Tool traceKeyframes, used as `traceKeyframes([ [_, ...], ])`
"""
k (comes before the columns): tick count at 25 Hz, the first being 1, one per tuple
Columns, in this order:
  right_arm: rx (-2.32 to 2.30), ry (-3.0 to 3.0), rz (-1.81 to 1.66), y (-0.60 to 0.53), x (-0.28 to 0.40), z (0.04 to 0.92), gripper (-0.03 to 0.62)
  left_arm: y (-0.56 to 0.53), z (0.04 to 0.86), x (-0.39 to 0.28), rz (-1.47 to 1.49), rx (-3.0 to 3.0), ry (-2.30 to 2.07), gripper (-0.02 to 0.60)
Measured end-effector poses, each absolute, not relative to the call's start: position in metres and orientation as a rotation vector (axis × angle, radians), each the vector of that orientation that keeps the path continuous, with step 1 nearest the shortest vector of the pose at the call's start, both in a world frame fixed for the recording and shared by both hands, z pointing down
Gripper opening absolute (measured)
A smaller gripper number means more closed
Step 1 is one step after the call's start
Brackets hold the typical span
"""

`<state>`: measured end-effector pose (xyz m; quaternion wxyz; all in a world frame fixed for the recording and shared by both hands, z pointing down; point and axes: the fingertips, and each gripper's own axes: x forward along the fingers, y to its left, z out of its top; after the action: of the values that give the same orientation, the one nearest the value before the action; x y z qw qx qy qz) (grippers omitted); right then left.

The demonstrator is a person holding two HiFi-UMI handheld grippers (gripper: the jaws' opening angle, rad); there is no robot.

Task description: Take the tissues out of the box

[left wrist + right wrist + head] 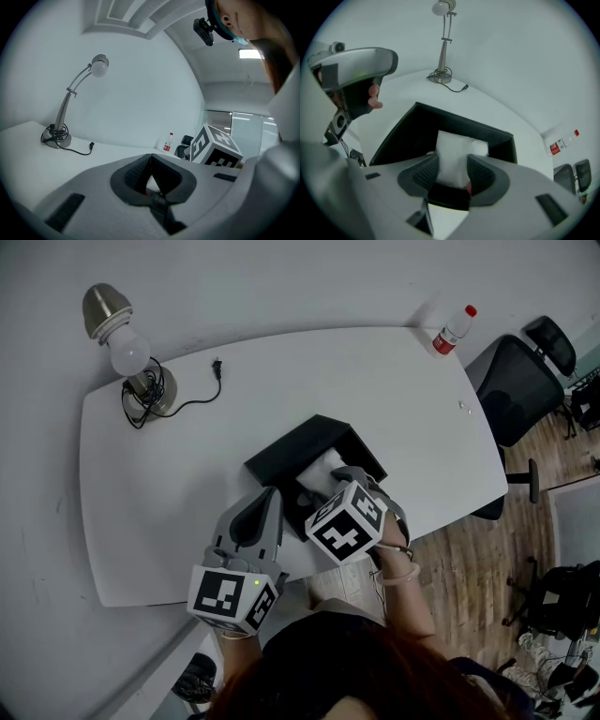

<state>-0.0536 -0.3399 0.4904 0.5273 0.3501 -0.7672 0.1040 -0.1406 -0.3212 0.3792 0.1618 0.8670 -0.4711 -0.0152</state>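
Observation:
A black box (286, 451) stands open near the front edge of the white table (169, 474), with a white tissue pack (325, 468) inside it. My right gripper (343, 480) points steeply down into the box. In the right gripper view the tissue pack (457, 150) fills the gap between the two pads, and my right gripper (453, 171) is shut on it inside the box (417, 126). My left gripper (272, 498) hovers level at the box's near left side. Its jaws (151, 159) are shut with nothing held.
A desk lamp (117, 334) with a coiled cord and plug (217, 367) stands at the table's far left. A plastic bottle (452, 332) sits at the far right corner. A black office chair (516, 385) stands beyond the right edge, over wooden floor.

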Motion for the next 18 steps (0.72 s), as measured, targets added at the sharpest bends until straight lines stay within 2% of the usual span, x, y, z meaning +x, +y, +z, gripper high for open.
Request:
traceKeyframes([
  [18,0.994,-2.006,0.132,-0.327,-0.055,0.442,0.198,-0.282,0.361,-0.137,-0.052,2.517,-1.389,0.021],
])
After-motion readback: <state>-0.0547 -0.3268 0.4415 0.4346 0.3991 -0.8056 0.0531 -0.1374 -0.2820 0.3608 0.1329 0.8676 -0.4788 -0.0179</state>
